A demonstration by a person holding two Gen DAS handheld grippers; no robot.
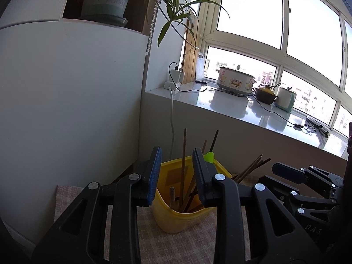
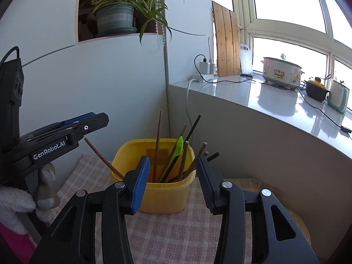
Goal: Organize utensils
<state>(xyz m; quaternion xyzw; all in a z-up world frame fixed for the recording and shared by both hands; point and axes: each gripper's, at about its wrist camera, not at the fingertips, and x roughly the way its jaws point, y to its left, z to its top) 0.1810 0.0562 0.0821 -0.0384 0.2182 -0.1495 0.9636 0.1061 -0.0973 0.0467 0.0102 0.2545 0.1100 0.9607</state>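
Bright window light fills a corner where a checked cloth (image 2: pixel 171 226) covers a small table. On that cloth, close to the white wall, stands a yellow tub (image 2: pixel 154 189). It is full of chopsticks (image 2: pixel 157 145) that stick up and lean every which way. Most are brown wood and one is very dark. A green plastic utensil (image 2: pixel 177 149) leans among them. One brown chopstick (image 2: pixel 103 159) leans out over the left edge of the tub.

Just in front of the tub is the right gripper (image 2: pixel 172 181). Its jaws stand apart and nothing is between them. They do not touch the tub or the sticks.

Beside it is the left gripper (image 1: pixel 176 178), also near the tub. Its jaws have a smaller gap. In its own view some sticks show in that gap, but they seem to be behind the jaws, not pinched by them. A hand in a white glove (image 2: pixel 15 206) holds this gripper.

Farther out, a shiny white sill (image 2: pixel 253 96) runs under the big window (image 1: pixel 250 11). On it sit a flowered cooker (image 2: pixel 282 71), a small dark pot with a yellow lid (image 2: pixel 316 90) and a pale green kettle (image 2: pixel 338 95). A white power strip (image 2: pixel 203 77) with plugs lies at the near end, with a wooden board (image 2: pixel 226 44) leaning behind it. Up in a wall nook is a green potted plant (image 2: pixel 116 17) with long leaves.
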